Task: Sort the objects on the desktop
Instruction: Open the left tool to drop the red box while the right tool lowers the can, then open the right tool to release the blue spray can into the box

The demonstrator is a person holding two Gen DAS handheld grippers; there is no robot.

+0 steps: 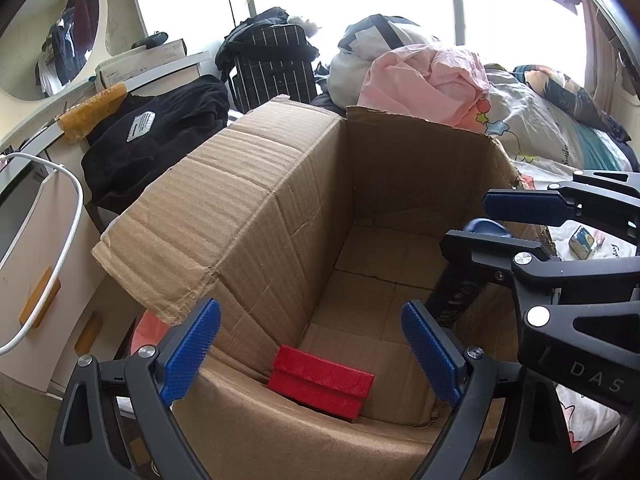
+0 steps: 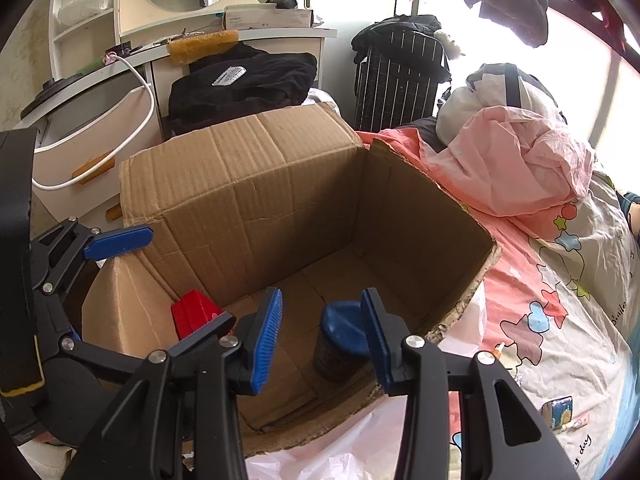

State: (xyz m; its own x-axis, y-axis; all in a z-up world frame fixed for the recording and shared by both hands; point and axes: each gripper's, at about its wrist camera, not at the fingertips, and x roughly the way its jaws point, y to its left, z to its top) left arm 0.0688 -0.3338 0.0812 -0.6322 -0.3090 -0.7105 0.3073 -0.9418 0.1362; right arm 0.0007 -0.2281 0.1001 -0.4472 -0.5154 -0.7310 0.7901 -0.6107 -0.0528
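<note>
On the bed, a box [image 1: 256,184] is stood open-topped. Over its near rim the left gripper [image 1: 312,352] is held with jaws wide and empty. A red block [image 1: 320,386] is seen on the box floor. A blue-capped can [image 2: 340,340] is touched by one right gripper [image 2: 324,340] pad; whether it is clamped cannot be told.
</note>
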